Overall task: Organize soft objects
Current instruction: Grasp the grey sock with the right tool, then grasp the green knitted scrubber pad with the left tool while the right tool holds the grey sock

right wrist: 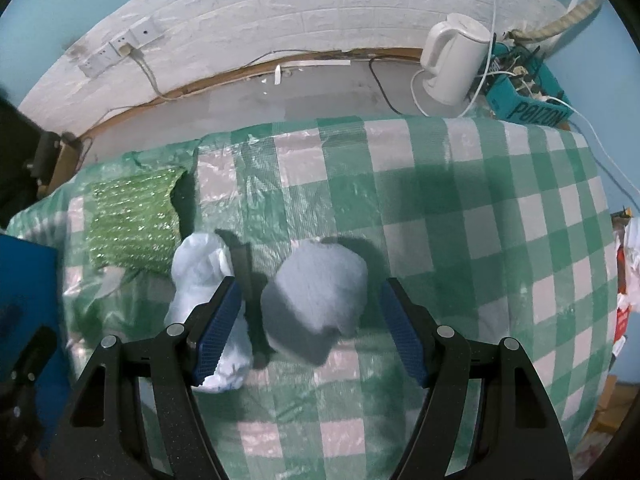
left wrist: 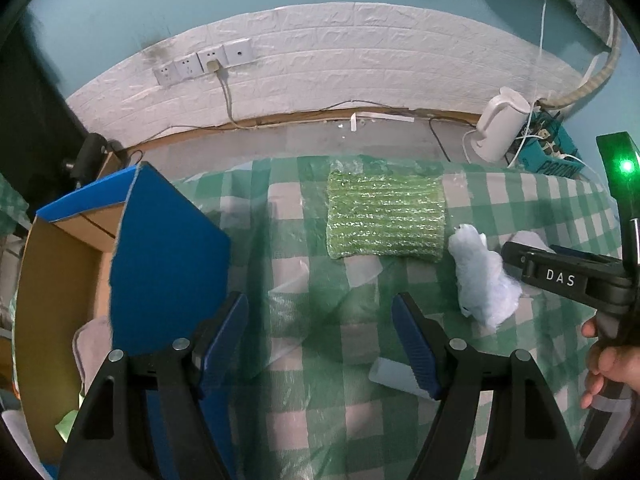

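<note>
Open and empty, right gripper straddles grey roll; left gripper gapes over cloth.

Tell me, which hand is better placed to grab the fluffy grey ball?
Probably the right gripper: its open jaws already stand on either side of the grey ball. The left gripper hangs over bare checked cloth.

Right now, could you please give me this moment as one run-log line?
left gripper: open, empty | right gripper: open, astride grey fuzzy soft lump, not gripping | crumpled white plastic bag: beside it | blue cardboard box: left
</note>
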Demonstrator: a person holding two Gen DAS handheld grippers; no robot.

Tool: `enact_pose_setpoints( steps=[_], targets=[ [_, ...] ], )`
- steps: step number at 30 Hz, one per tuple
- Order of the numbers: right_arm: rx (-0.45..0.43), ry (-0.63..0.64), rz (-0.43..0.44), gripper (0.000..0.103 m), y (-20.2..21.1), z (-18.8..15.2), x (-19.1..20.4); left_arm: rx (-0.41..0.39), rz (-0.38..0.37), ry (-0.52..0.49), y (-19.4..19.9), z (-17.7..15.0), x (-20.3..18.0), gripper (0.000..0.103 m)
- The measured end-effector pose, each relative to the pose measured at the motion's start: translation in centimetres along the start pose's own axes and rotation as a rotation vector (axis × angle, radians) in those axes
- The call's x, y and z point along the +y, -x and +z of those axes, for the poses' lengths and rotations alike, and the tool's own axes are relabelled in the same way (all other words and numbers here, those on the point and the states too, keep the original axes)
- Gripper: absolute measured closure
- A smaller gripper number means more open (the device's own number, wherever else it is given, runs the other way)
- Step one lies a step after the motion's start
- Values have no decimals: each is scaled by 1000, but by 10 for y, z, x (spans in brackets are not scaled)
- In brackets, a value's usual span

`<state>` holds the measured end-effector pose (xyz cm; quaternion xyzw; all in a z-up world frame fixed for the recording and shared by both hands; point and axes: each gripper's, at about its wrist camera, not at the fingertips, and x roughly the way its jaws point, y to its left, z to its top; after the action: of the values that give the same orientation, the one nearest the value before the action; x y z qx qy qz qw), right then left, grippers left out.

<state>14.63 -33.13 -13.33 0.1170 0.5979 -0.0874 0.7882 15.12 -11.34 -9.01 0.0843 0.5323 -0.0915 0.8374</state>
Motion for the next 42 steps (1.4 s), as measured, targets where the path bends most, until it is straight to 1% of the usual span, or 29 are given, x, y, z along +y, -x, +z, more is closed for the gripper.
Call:
enact_pose_setpoints(
  steps=[4,6,8,10,11,12,14,17,23,26,31,35,37,39,40,42],
  targets=[
    [15,-4,-33,31,-11,0,2,7,14,-12,-9,1,0,27],
    [25,-12,-58,31,-16,-1,0,9,5,-13,-12,2,0,27],
    [37,-13,-52,32,-22,-4,-1,10,2,-13,-15,3,0,21],
    [45,-17,-46,39,-26,-5,-3,9,1,-18,-19,5,-1,21],
    [32,-12,-60,46,-25,-5,-3,4,7,-22,-21,6,-1,21],
    [24,-7,-64,50,-24,-4,-3,5,12,-24,-23,7,-2,21],
    [16,8,-53,65,-22,-2,-3,14,11,-29,-28,9,-4,21],
    [-3,20,-37,72,-19,2,-4,29,0,-18,-37,16,-7,21],
    [-40,41,1,73,-14,11,-4,30,-6,10,-48,31,-9,21],
    [-48,30,18,73,-11,13,-6,23,-8,2,-53,37,-12,20],
    [-47,32,43,73,-6,13,-6,41,-35,-6,-64,44,-23,20],
    [-49,30,57,72,-5,13,-5,53,-31,-18,-74,51,-32,20],
    [-51,37,64,72,-5,15,-2,59,-46,-22,-79,53,-37,20],
    [-55,50,60,72,-4,15,0,71,-35,-41,-83,54,-43,20],
    [-56,52,61,72,-4,15,0,77,-14,-58,-88,55,-46,20],
    [-58,48,65,72,-3,15,0,83,-4,-64,-92,56,-49,20]
  ],
)
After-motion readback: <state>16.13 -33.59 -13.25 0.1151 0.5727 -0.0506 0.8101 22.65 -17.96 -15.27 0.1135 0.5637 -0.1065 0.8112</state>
